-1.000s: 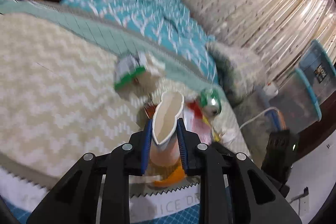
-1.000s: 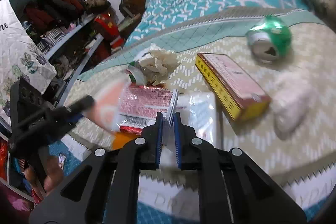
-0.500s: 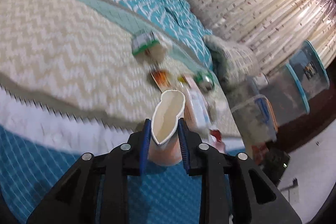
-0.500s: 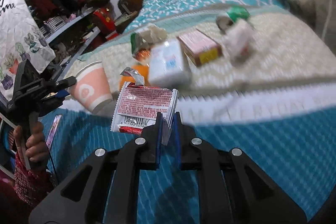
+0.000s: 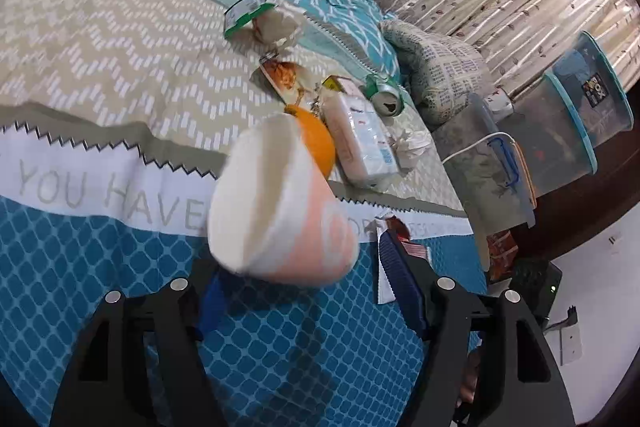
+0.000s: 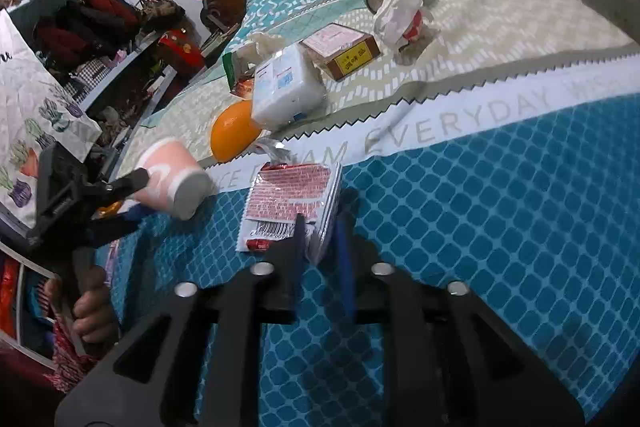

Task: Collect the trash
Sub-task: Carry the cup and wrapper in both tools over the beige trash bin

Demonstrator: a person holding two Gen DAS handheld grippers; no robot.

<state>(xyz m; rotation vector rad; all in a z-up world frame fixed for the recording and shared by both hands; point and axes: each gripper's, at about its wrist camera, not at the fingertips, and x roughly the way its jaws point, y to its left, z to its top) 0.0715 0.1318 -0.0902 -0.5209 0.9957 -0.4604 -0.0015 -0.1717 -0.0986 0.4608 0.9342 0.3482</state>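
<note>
A pink and white paper cup (image 5: 280, 211) hangs tilted and blurred between the jaws of my left gripper (image 5: 304, 283), which are opening; neither pad touches it. The right wrist view shows the same cup (image 6: 172, 183) at the left gripper (image 6: 140, 199), above the blue quilt. My right gripper (image 6: 320, 223) is also opening, with a red and white wrapper (image 6: 292, 199) loose between its fingers over the quilt. More trash lies on the bed: a green can (image 5: 386, 95), a crumpled white bag (image 6: 398, 13) and a green-labelled wrapper (image 5: 256, 17).
An orange (image 6: 234, 137), a tissue pack (image 6: 288, 91) and a brown and yellow box (image 6: 344, 51) lie on the beige cover. Plastic storage bins (image 5: 572, 123) stand beside the bed. Cluttered shelves (image 6: 100, 39) line the far side. A hand (image 6: 92, 311) holds the left gripper's handle.
Both grippers pulled back from the beige cover to over the blue quilt. The left jaws have spread and the cup tips free. The right jaws have parted from the wrapper.
</note>
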